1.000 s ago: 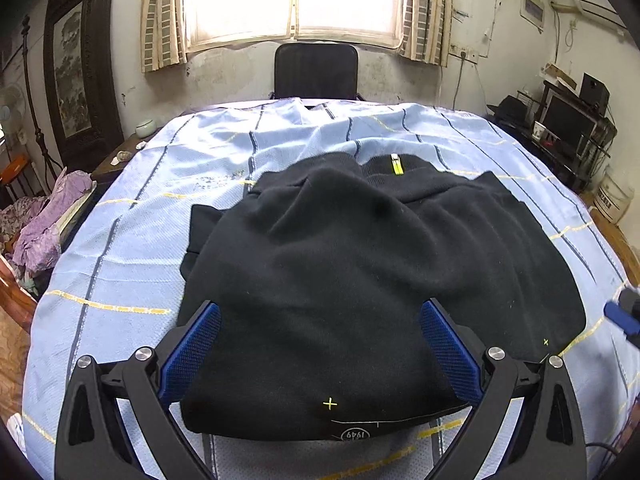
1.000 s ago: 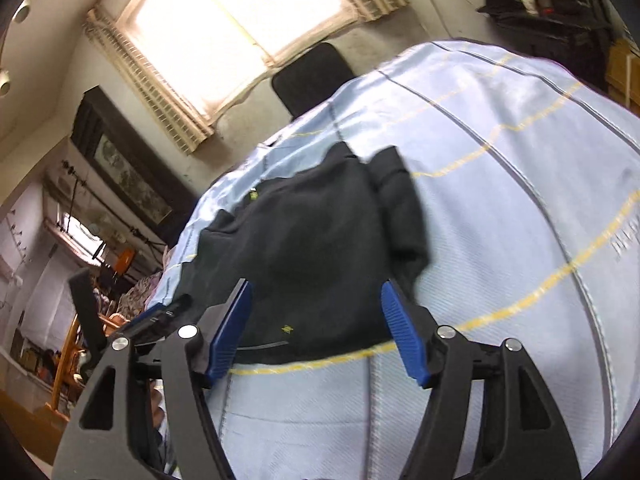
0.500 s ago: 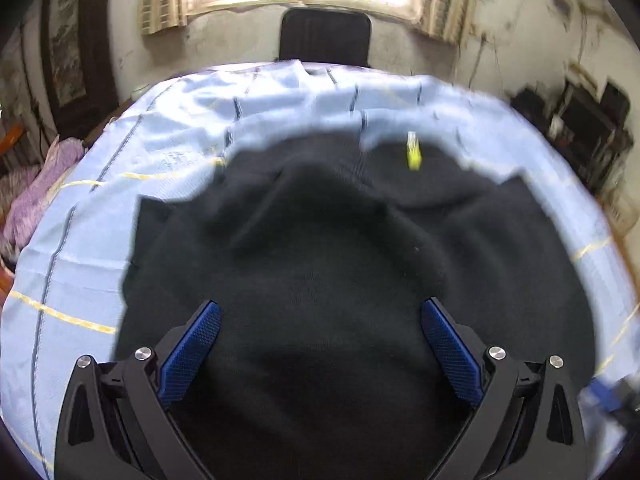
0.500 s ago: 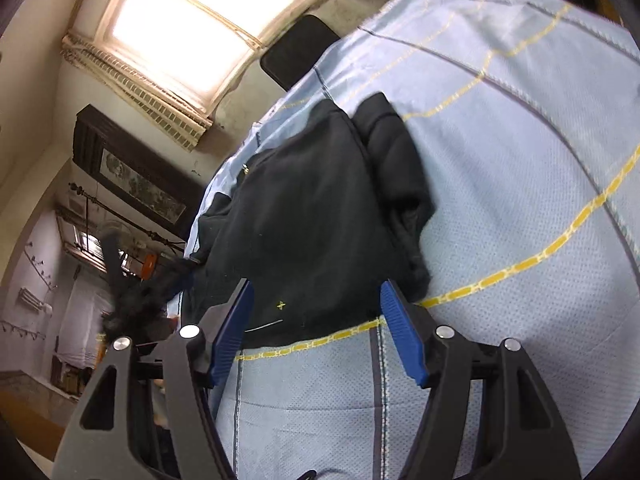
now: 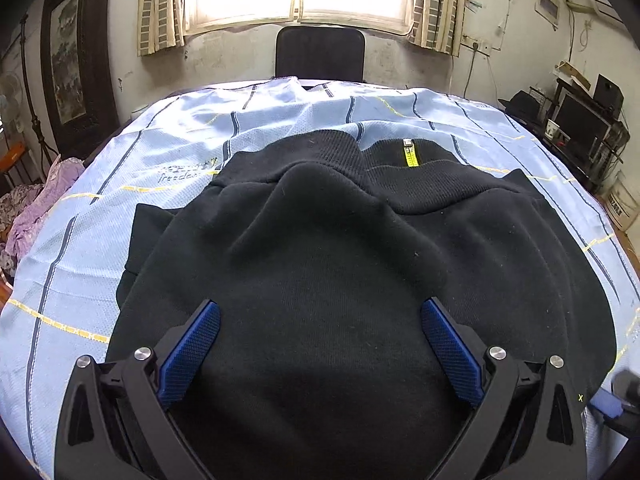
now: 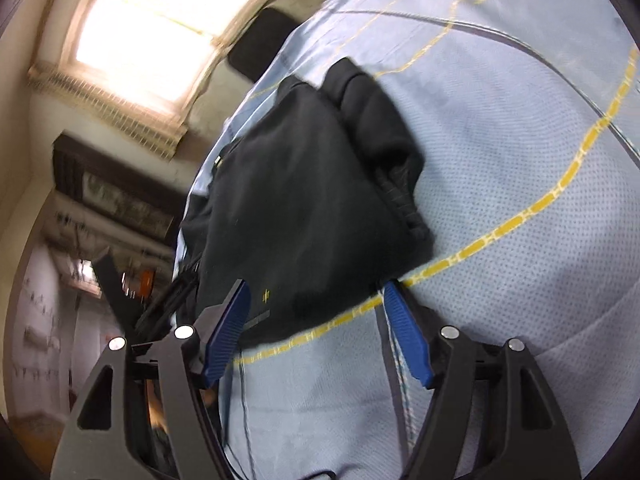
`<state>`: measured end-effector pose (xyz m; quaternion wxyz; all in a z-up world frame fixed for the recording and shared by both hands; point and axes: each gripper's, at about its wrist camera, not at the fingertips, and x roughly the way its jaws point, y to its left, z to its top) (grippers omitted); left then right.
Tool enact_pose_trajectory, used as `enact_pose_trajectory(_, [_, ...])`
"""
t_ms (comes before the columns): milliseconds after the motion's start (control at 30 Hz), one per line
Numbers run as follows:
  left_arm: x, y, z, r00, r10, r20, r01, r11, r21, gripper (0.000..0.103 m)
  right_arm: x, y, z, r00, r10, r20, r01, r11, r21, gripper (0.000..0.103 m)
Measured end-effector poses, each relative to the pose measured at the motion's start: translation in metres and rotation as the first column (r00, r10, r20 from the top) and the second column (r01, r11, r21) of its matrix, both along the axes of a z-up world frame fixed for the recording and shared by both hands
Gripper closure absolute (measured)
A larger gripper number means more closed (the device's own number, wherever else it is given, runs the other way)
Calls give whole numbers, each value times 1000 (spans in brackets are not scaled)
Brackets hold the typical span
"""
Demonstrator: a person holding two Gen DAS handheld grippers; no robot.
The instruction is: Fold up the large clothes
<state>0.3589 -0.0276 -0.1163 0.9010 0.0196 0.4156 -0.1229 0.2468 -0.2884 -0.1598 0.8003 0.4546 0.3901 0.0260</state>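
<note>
Black sweatshirt [image 5: 320,264]: lies spread across the light-blue checked sheet [image 5: 80,248], collar and yellow zipper tab [image 5: 410,154] toward the window, near hem facing the person; laid wide so its edges can be reached.
Left gripper [image 5: 320,332]: fingers apart, nothing clamped, poised over the garment's near middle, presumably to take cloth for a fold.
Right gripper [image 6: 316,312]: fingers apart, straddling the garment's near corner, not yet pinching it.

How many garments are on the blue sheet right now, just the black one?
1. A black sweatshirt lies spread on the blue sheet, its collar toward the window; it is also visible in the right wrist view. Anything under it would be hidden.
</note>
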Motion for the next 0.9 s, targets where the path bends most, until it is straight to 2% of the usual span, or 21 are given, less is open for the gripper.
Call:
enact_pose_trajectory(200, [0, 1, 0, 1000, -10, -8, 10, 1000, -7, 3, 31, 3, 5, 986, -161, -46, 158, 986, -56, 34])
enact_pose_trajectory(267, [1, 2, 1, 1000, -12, -12, 12, 1000, -9, 3, 37, 4, 5, 984, -176, -16, 175, 984, -35, 46])
enact_pose_trajectory(367, [1, 2, 1, 1000, -13, -16, 13, 1000, -14, 3, 32, 11, 16, 979, -172, 106, 181, 980, -78, 48])
enact_pose_trajectory(400, [1, 2, 1, 1000, -13, -16, 13, 1000, -13, 3, 32, 14, 16, 981, -156, 115, 168, 981, -99, 48])
enact_pose_trajectory(467, [1, 2, 1, 1000, -13, -17, 13, 1000, -12, 3, 35, 12, 8, 984, -156, 87, 164, 982, -93, 51])
enact_pose_trajectory(500, [1, 3, 1, 1000, -15, -18, 14, 1000, -13, 3, 37, 5, -3, 982, -180, 58, 183, 982, -50, 53])
enact_pose_trajectory(533, [1, 3, 1, 1000, -16, -19, 15, 1000, -14, 3, 38, 1, -8, 980, -193, 43, 195, 980, -33, 65])
enact_pose_trajectory(567, [1, 3, 1, 1000, -16, -21, 16, 1000, -14, 3, 41, -4, -12, 978, -204, 39, 206, 978, -36, 67])
enact_pose_trajectory(700, [2, 4, 2, 999, -24, -32, 23, 1000, -18, 3, 54, -8, -14, 972, -227, 54, 229, 973, -40, 67])
enact_pose_trajectory(767, [2, 9, 5, 998, -25, -53, 23, 999, -42, 3, 58, -6, -14, 970, -237, 54, 240, 969, -55, 66])
enact_pose_trajectory(900, [2, 24, 16, 997, -20, -77, 11, 993, -120, 18, 59, -5, -13, 970, -234, 58, 238, 969, -67, 67])
